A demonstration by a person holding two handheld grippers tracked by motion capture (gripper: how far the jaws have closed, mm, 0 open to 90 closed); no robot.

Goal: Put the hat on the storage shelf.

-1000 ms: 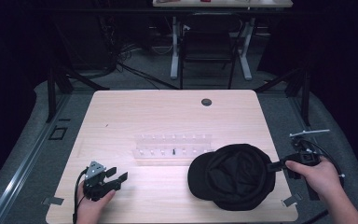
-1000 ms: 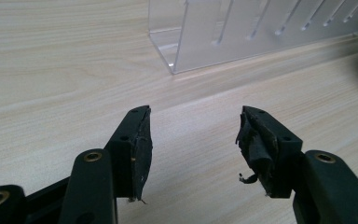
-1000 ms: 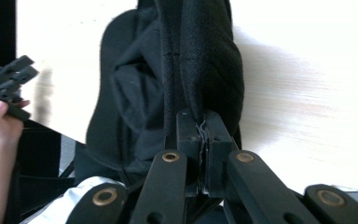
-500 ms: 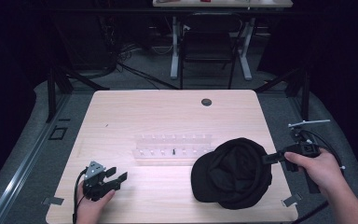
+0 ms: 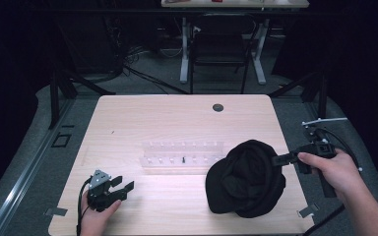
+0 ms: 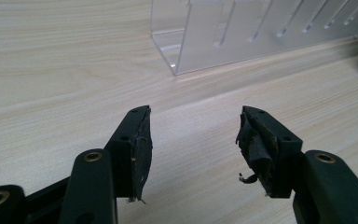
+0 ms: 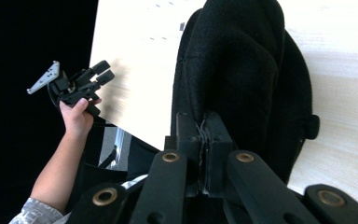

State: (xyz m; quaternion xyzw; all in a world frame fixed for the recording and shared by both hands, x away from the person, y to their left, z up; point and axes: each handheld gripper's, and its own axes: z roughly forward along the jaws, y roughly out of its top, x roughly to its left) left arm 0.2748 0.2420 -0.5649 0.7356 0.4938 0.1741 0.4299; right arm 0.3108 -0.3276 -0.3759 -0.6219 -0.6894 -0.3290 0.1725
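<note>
Pinching the black cap's [image 5: 246, 179] right edge, the right gripper [image 5: 279, 159] has its fingers fully closed; the left gripper [image 5: 120, 188] rests half-open and empty, well apart on the desk [image 5: 177, 118]. The cap's brim is hidden.

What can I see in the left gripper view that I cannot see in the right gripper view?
The left gripper view gives a close look at the left gripper with its jaws apart over bare wood, and the clear plastic rack standing upright ahead. The right gripper view gives the right gripper shut on the edge of the black cap, and the person's forearm. Both share the light wooden table.
</note>
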